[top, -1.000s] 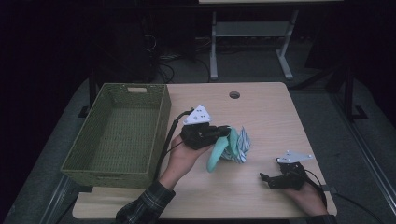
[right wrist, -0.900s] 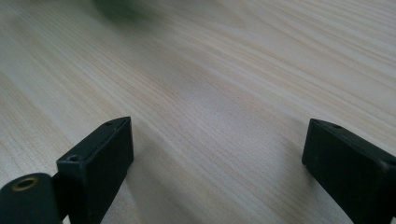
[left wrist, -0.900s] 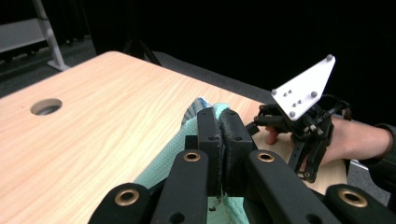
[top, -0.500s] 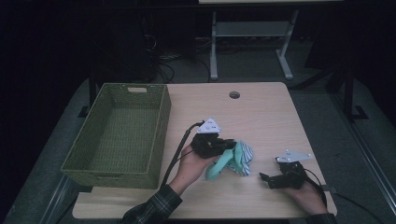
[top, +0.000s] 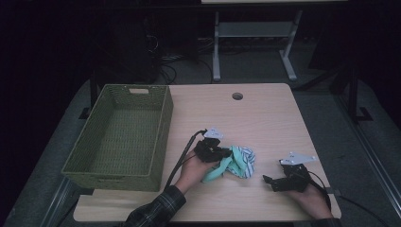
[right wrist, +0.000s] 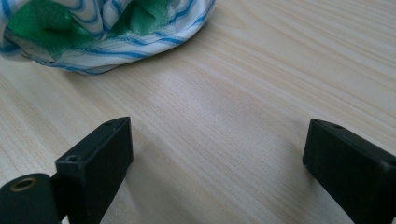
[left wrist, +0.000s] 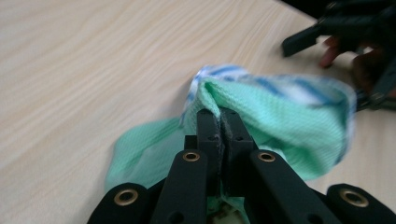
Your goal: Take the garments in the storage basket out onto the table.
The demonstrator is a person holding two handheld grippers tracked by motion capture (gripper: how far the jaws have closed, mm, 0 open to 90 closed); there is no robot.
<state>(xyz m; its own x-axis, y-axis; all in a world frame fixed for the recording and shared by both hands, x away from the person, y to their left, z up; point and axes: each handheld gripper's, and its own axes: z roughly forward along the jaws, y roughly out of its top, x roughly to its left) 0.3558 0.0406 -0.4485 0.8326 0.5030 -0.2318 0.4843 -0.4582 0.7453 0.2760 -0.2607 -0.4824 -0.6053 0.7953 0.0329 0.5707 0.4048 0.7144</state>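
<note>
A bundle of cloth (top: 236, 163), mint green with a blue-and-white striped piece, rests on the wooden table (top: 265, 113) near its front middle. My left gripper (top: 222, 155) is shut on the green cloth (left wrist: 261, 116); its black jaws pinch a fold of the fabric (left wrist: 219, 114). To the right, my right gripper (top: 270, 181) rests on the table with its jaws wide open and nothing between them. In the right gripper view the striped cloth (right wrist: 107, 32) lies ahead of the open right gripper (right wrist: 219, 149), apart from it.
A green woven basket (top: 163, 127) stands empty on the table's left side, its right wall close to my left forearm. A round cable hole (top: 237, 96) sits near the far edge. Beyond the table, a metal stand (top: 215, 52) and cables on the floor.
My left gripper has come down toward the tabletop and nearer the front edge with the cloth in it; the bundle now lies on the wood. The right gripper has stayed where it was.
</note>
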